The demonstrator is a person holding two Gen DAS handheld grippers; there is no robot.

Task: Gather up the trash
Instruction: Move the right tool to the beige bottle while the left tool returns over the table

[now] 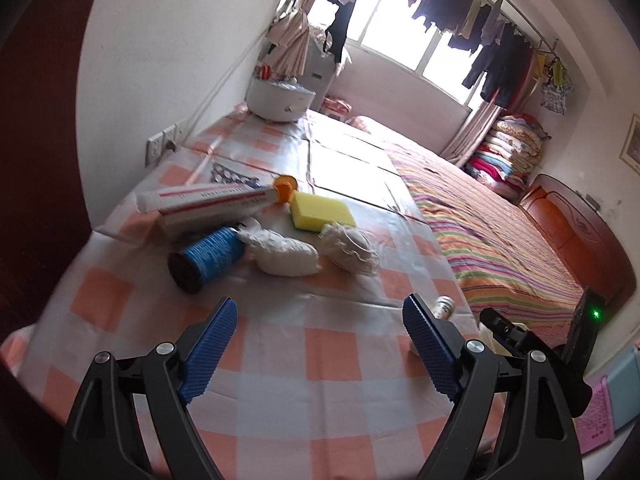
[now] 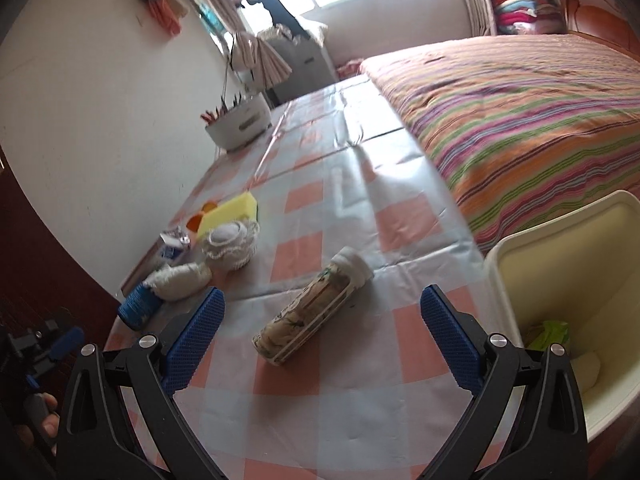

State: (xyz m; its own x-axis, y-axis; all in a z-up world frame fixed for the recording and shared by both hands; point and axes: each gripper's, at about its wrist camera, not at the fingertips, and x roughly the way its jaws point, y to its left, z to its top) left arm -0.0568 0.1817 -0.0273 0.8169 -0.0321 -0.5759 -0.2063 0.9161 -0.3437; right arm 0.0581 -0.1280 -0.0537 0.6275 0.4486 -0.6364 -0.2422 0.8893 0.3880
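On the checked tablecloth [image 1: 320,344] lie a blue can [image 1: 206,258], a crumpled white wad [image 1: 286,256], a white lacy ball [image 1: 352,250], a yellow sponge [image 1: 320,210], a long tube with an orange cap [image 1: 208,200] and a box under it. My left gripper [image 1: 320,344] is open and empty, short of the blue can. My right gripper [image 2: 320,336] is open around a patterned bottle [image 2: 314,306] lying on its side; its pads are clear of it. A cream bin [image 2: 568,280] stands at the right with green and white trash inside.
A white pot [image 1: 278,100] stands at the table's far end by the wall. A bed with a striped cover [image 2: 520,120] runs along the table's right side. The left gripper also shows in the right wrist view [image 2: 44,352] at the lower left.
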